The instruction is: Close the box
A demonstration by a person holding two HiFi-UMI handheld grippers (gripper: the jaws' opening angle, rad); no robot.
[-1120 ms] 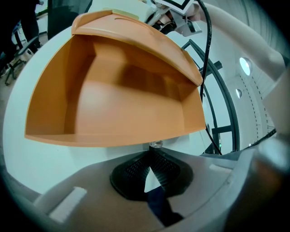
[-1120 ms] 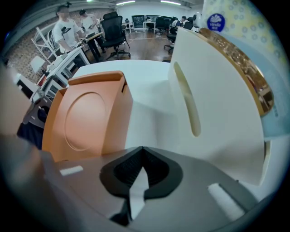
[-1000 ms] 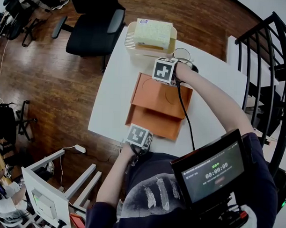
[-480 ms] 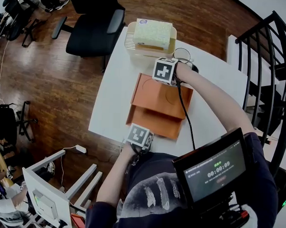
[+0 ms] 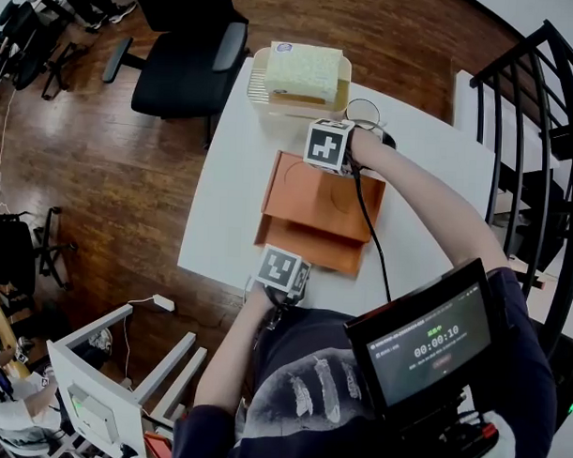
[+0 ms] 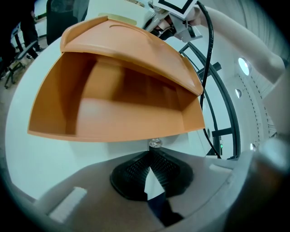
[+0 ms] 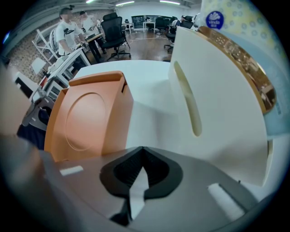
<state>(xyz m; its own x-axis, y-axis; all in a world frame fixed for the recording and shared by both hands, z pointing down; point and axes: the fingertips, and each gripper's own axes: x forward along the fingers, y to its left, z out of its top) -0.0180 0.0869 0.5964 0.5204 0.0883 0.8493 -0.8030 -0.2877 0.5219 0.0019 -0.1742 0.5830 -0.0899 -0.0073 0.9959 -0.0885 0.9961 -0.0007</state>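
An orange box [image 5: 313, 220] lies on the white table [image 5: 232, 174] with its hinged lid [image 5: 321, 192] tilted part way down over the base. In the left gripper view I look into the open box [image 6: 113, 108] under the lid [image 6: 131, 45]. My left gripper [image 6: 152, 152] is shut and empty, just short of the box's front edge. My right gripper [image 7: 142, 152] is also shut and empty, behind the lid's back [image 7: 86, 120]; whether it touches the lid I cannot tell. The marker cubes of the left gripper [image 5: 283, 270] and the right gripper [image 5: 329, 146] show from above.
A cream basket [image 5: 263, 86] holding a tissue pack [image 5: 306, 69] stands at the table's far end, and its wall [image 7: 213, 99] is close on the right gripper's right. A black chair [image 5: 194, 51] and a stair railing [image 5: 544, 101] flank the table. People [image 7: 68, 27] stand far off.
The lid has come down a little further over the base. The right gripper has shifted slightly toward me with it. The left gripper has hardly moved.
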